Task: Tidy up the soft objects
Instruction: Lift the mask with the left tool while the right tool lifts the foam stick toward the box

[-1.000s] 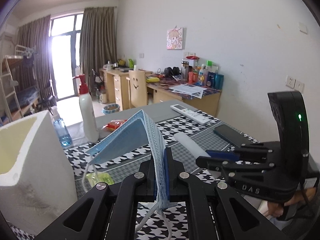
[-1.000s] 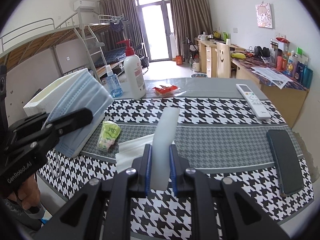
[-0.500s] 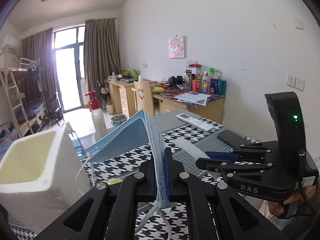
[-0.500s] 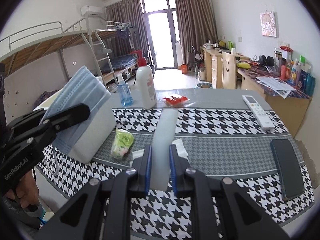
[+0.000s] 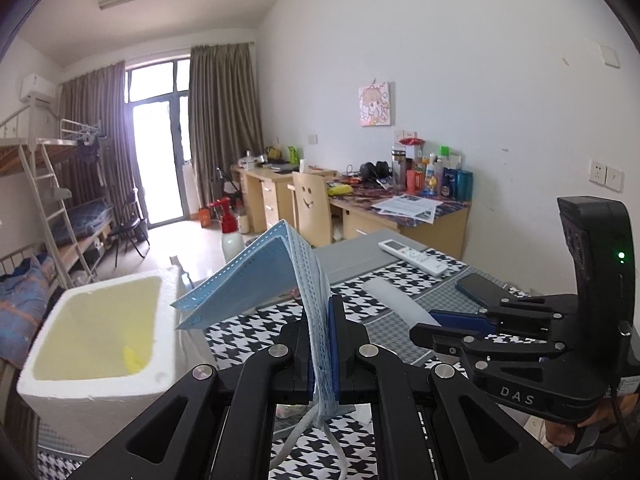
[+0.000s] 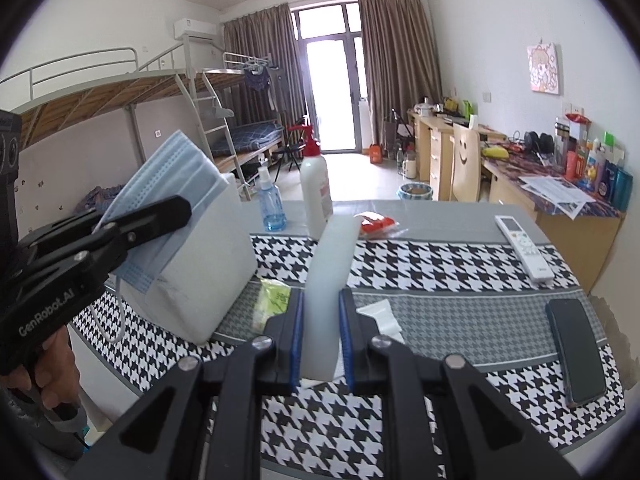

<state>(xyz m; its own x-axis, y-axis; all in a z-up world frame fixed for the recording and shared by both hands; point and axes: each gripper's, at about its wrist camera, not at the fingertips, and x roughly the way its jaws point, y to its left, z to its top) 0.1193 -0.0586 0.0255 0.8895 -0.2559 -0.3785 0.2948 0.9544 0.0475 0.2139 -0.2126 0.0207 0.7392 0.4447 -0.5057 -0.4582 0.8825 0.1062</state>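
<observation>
Houndstooth worktop (image 6: 460, 264), foam box (image 5: 96, 344): your left gripper (image 5: 322, 344) pinches limp, light masks (image 5: 256, 280) mid-fold; right gripper (image 6: 322, 332) clamps a squashy white pad (image 6: 326, 280).

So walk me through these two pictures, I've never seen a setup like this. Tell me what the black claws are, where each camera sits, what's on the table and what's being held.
The black claws are two-finger grippers that a person holds, one in each hand; there is no robot arm. Each carries a wide-angle camera looking along its fingers.

The left camera shows the left gripper shut on a stack of blue face masks, with the right gripper off to the side.

The right camera shows the right gripper shut on a soft white pack.

On the houndstooth tablecloth are a white foam box, a pump bottle, a small blue bottle, a green tissue pack, a red packet, a remote control and a phone.
</observation>
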